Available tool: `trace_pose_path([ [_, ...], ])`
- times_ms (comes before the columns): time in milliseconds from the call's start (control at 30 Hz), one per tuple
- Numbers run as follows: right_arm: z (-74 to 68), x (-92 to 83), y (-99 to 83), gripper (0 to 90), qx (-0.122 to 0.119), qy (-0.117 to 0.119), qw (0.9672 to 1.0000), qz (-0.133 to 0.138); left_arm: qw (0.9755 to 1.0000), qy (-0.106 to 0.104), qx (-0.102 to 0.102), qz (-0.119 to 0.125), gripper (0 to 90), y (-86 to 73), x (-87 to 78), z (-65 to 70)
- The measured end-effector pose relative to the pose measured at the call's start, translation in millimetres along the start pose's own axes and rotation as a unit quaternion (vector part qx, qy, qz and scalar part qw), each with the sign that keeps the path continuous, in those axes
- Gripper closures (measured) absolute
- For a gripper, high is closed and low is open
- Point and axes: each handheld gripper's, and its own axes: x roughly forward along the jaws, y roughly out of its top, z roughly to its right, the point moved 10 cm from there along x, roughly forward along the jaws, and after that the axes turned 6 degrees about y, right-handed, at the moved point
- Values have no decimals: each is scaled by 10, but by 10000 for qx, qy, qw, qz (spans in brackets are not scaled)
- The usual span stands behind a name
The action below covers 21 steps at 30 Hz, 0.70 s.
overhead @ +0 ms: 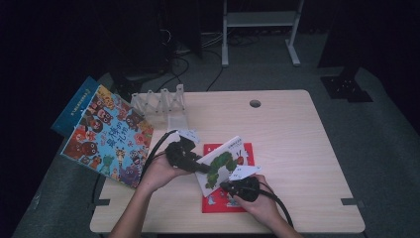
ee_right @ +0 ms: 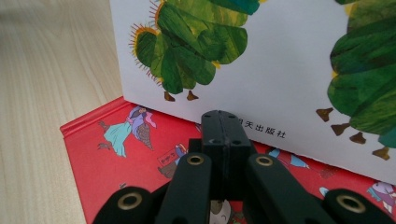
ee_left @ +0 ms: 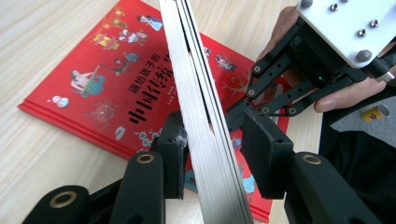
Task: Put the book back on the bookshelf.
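A white caterpillar picture book (overhead: 223,163) stands tilted up on its lower edge over a red picture book (overhead: 233,203) that lies flat on the table. My left gripper (overhead: 200,167) reaches in from the left and straddles the white book's page edge (ee_left: 205,116). One pad (ee_left: 175,144) touches the book, while the other pad (ee_left: 264,144) stands a small gap off it. My right gripper (ee_right: 224,122) is shut with nothing in it, its tips at the bottom edge of the white cover (ee_right: 280,79), just above the red book (ee_right: 107,154).
A large colourful book (overhead: 109,136) overhangs the table's left edge, with a blue one (overhead: 74,104) under it. A clear slotted rack (overhead: 161,104) stands at the back left. A cable hole (overhead: 255,103) sits near the far edge. The right half of the table (overhead: 307,158) is bare wood.
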Motion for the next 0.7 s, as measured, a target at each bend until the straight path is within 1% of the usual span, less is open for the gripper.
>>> trace_pose_path([
  [33,-1,0,0,891,16,4,10000,-7,10000,28,45,-49,614,-1,10,-4],
  [133,1,2,3,891,13,17,10000,1,9998,122,62,-141,638,-9,31,-13],
  [233,0,2,2,890,4,6,10000,-6,9997,123,51,-188,662,-21,43,-6],
  [400,-2,2,2,890,2,4,10000,-7,9995,127,100,-255,663,-24,81,28],
  [433,-3,2,2,890,-1,1,10000,-11,9995,133,134,-271,663,-24,90,30],
  [533,-4,2,2,890,1,5,10000,-9,9992,193,152,-327,675,-28,115,42],
  [633,-4,1,2,889,-6,6,10000,-10,9990,252,132,-359,687,-31,115,36],
  [700,-5,2,2,885,-9,12,10000,-10,9989,256,84,-377,692,-35,115,36],
])
